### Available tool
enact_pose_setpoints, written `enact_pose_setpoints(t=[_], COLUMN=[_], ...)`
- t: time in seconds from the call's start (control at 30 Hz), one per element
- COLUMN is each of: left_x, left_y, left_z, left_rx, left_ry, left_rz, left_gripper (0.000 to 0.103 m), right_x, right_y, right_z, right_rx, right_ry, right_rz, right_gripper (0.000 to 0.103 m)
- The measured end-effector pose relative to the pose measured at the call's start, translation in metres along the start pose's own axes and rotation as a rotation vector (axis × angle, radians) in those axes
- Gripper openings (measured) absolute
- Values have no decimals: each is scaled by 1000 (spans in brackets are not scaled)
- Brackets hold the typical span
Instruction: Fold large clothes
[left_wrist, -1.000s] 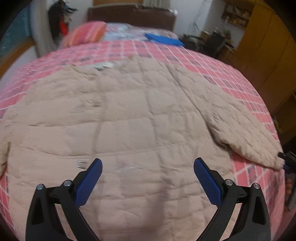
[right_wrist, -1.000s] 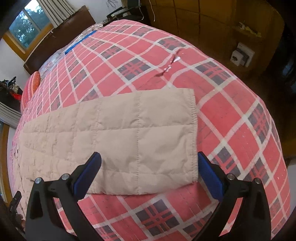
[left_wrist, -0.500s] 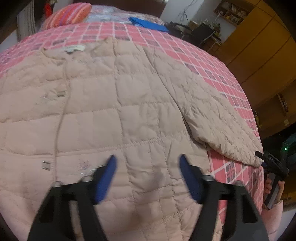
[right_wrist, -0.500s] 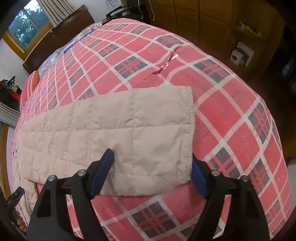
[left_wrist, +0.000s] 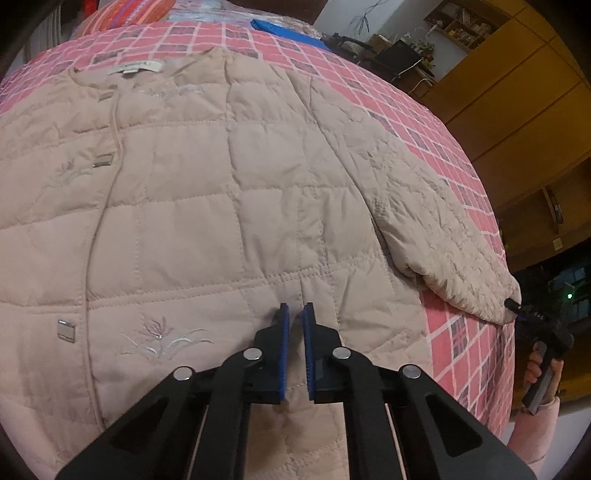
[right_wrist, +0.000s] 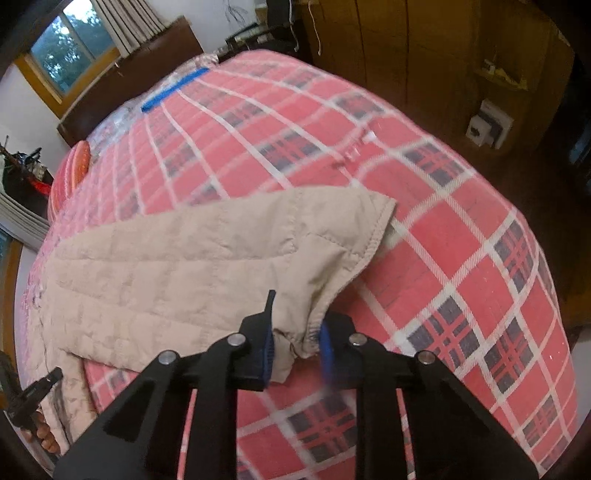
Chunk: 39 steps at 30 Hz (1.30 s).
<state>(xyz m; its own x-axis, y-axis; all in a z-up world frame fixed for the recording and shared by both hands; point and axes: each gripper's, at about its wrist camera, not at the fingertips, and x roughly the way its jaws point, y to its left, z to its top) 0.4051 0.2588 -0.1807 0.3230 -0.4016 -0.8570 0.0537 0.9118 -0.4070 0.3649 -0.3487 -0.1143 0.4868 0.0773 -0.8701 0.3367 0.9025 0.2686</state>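
— Jacket (left_wrist: 229, 192) first: where is it and how far along are we?

— Spread flat, front up, across the plaid bed cover (right_wrist: 461, 236), collar toward the pillow (left_wrist: 136, 11). No fold laid yet; body is full width and the sleeve (left_wrist: 424, 206) is stretched out to the side. Everything is left: sleeves in, sides over, then halving.

— Your jaws?

— My right gripper (right_wrist: 295, 336) is clamped on the cuff (right_wrist: 314, 306), cloth bunched between the pads. My left gripper (left_wrist: 293, 325) has its pads nearly together low on the jacket's front; I judge it pinches a tuck of quilting, though I can't tell for sure.

— And against a second ago?

— Both pairs stood wide apart then, hovering. The cuff lay flat and square; now its corner is gathered and lifting off the cover. My left has closed in nearer the hem, right of the embroidery (left_wrist: 162, 332).
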Motion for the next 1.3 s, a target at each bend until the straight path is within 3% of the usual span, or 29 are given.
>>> enact_pose_setpoints(t=[0.2,0.4,0.53,0.8,0.9,1.07,1.23,1.3], left_x=[-1,-1,10,7,-3,-30,-33,-25], left_y=[5,6,3,12,22,32,27,21], left_z=[0,2,-3,0,3,9,22,25], left_rx=[-3,16,80,30,-17,-31,-27,-36], left_ry=[-1,10,2,22,38,-24,-25,-7], left_rz=[-24,-15,41,-28,-102,-128,-187,-220], left_gripper=[7,7,2,2,4,6,6,12], right_x=[-36,-39,-34,-16,-1,23,44,52], right_y=[65,133,178,253,280,314,324,322], right_z=[-1,-12,-23,-46,-56,-77,-93,-99], right_rx=[-119,-233,-304,-385,-415,-466,-477,-478], right_ry=[-76,-66,-32,38,93,153,192,207], right_rz=[106,199,266,382,443,455,442,434], right_gripper=[19,19,19,19,19,19,19,21])
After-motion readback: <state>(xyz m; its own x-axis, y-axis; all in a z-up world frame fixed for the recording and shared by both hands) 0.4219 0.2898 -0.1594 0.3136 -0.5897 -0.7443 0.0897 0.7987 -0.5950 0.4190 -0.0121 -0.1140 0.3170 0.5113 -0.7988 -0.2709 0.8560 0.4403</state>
